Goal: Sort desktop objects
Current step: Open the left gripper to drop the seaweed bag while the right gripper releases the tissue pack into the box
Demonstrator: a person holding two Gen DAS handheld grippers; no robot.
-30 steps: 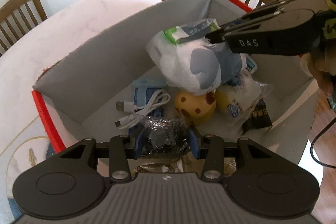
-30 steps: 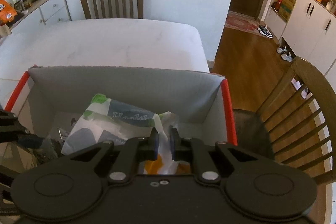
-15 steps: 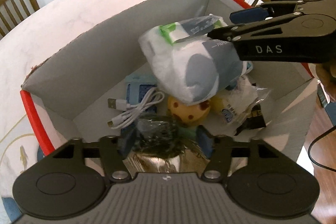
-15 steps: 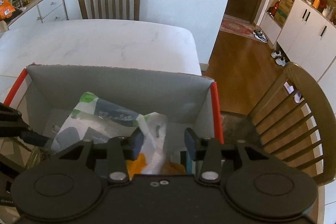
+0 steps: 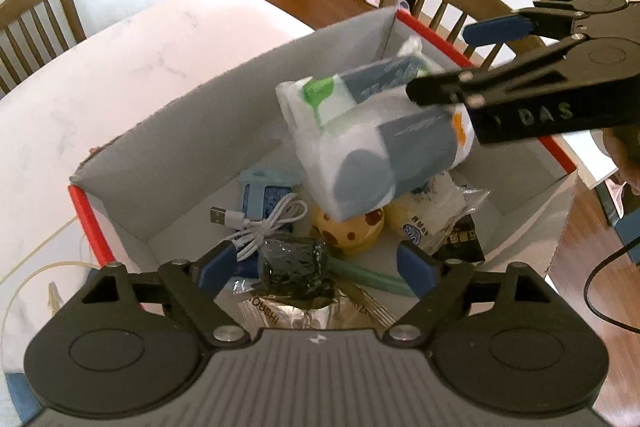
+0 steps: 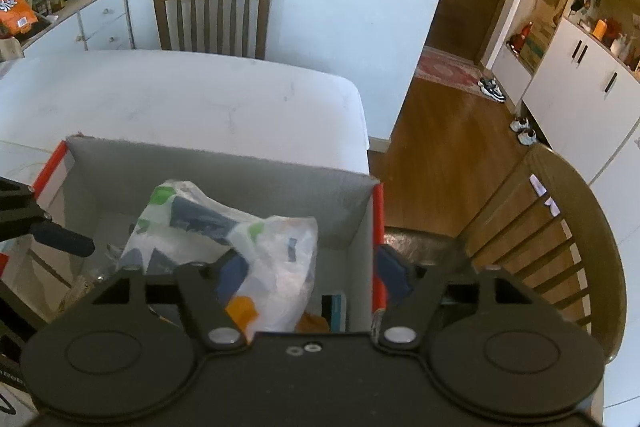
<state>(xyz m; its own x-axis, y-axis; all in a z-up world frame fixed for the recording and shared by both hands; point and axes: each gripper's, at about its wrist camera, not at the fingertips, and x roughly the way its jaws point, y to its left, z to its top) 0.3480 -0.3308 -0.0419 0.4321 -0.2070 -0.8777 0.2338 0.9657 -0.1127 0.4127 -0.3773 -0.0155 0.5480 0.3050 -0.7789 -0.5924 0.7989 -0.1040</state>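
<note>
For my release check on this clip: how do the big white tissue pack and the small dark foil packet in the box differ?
The tissue pack is large, white with grey and green print; the dark foil packet is small, black and crinkly. The tissue pack sits tilted atop the pile, blurred, below the right gripper; the packet lies low at the box front, between the left gripper fingers. Both sit between opening jaws, ungripped.

The right gripper (image 6: 310, 277) hangs over the near right corner of the grey box (image 6: 224, 175), its jaws opening; the white, blue and green plastic pack (image 6: 264, 247) lies loose between them; a wooden chair (image 6: 560, 243) stands right of the box.
</note>
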